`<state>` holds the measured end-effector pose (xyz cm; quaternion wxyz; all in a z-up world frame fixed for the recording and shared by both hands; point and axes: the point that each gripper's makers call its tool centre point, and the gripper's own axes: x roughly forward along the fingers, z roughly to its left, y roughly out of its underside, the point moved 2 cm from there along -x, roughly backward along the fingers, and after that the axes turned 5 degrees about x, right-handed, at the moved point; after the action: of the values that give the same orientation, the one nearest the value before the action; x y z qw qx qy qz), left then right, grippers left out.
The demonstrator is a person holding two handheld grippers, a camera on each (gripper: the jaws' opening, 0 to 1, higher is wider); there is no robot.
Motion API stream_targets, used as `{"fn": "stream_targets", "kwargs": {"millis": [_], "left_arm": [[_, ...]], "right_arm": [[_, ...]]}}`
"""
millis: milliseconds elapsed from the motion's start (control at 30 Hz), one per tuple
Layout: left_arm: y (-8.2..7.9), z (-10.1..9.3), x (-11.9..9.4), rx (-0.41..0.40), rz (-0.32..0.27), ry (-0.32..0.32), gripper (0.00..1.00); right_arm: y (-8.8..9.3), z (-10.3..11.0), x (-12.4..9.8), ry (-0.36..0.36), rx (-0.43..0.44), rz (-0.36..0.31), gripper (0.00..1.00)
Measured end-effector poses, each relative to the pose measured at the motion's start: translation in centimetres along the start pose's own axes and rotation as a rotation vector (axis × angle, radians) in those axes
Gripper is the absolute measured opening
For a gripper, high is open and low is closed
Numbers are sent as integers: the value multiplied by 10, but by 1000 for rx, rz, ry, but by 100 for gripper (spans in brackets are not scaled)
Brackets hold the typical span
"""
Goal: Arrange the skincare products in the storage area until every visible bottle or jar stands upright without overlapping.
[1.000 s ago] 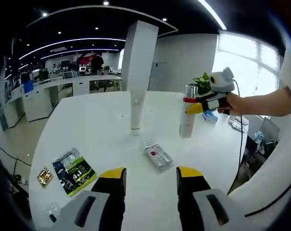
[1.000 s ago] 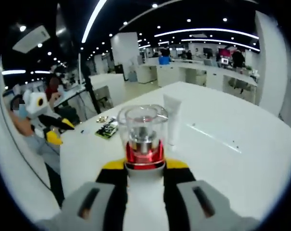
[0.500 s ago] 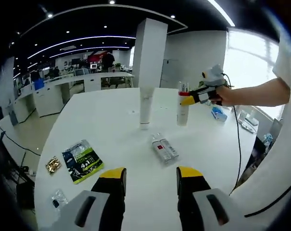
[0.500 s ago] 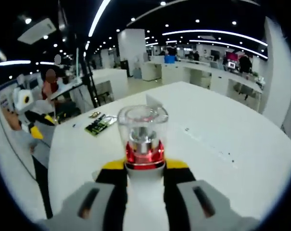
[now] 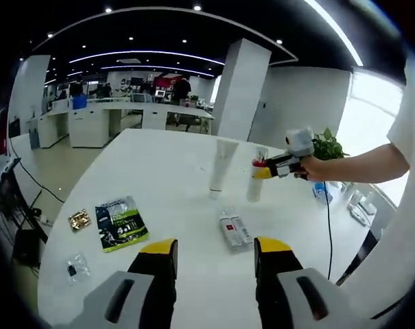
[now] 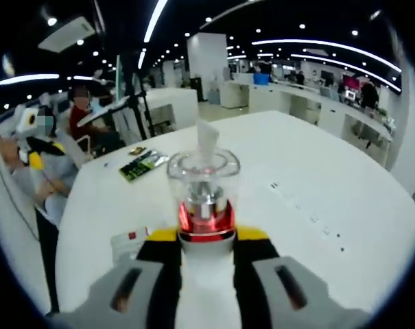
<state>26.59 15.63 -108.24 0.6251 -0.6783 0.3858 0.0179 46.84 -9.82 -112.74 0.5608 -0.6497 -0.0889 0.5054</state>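
White round table [image 5: 159, 178] in an open office. In the left gripper view the left gripper [image 5: 212, 255] sits low at the near edge, its yellow-tipped jaws spread apart with nothing between them — bare tabletop shows in the gap. Just beyond its right jaw, two small clear bottles [image 5: 233, 230] lie flat on their sides, side by side and touching, red marks on the labels. Farther off a white tube [image 5: 219, 168] stands upright on its cap. Just right of the tube stands the pump bottle [image 5: 256, 180], white body, red collar, clear cap; the right gripper [image 5: 262, 169] comes in from the right, held in a person's hand [image 5: 309, 166], and grips the bottle near its top. Bottle base looks on or very near the table; cannot tell if it touches.

Left side of the table: a green-and-dark sachet [image 5: 121, 223] lies flat, a small gold packet [image 5: 79, 219] just left of it, a small clear packet [image 5: 73, 269] nearer, well apart from the bottles.

In the right gripper view the right gripper's jaws pinch the pump bottle's white neck just under the red collar — clear cap rises above the yellow fingertips [image 6: 162, 235]. The white tube stands directly behind the cap, partly hidden. The lying bottles show low left beside the jaw, the green sachet farther left.
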Motion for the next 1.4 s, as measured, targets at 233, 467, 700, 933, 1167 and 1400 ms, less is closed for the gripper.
{"fn": "stream_targets", "kwargs": {"millis": [233, 467, 700, 933, 1167, 1400], "left_arm": [[10, -7, -6, -48, 0, -18, 45], [12, -12, -1, -60, 23, -26, 45], [9, -19, 8, -29, 48, -18, 43], [8, -19, 8, -22, 54, -28, 43], [11, -16, 5, -23, 61, -47, 42], [15, -17, 3, -16, 70, -53, 42]], "right_arm": [[10, -14, 12, -49, -47, 7, 25], [13, -19, 20, -79, -50, -17, 25], [9, -19, 28, -120, -78, -77, 25], [4, -22, 36, -143, -90, -113, 25], [5, -24, 36, -152, -121, -180, 26], [3, -24, 38, -183, -139, -244, 26]]}}
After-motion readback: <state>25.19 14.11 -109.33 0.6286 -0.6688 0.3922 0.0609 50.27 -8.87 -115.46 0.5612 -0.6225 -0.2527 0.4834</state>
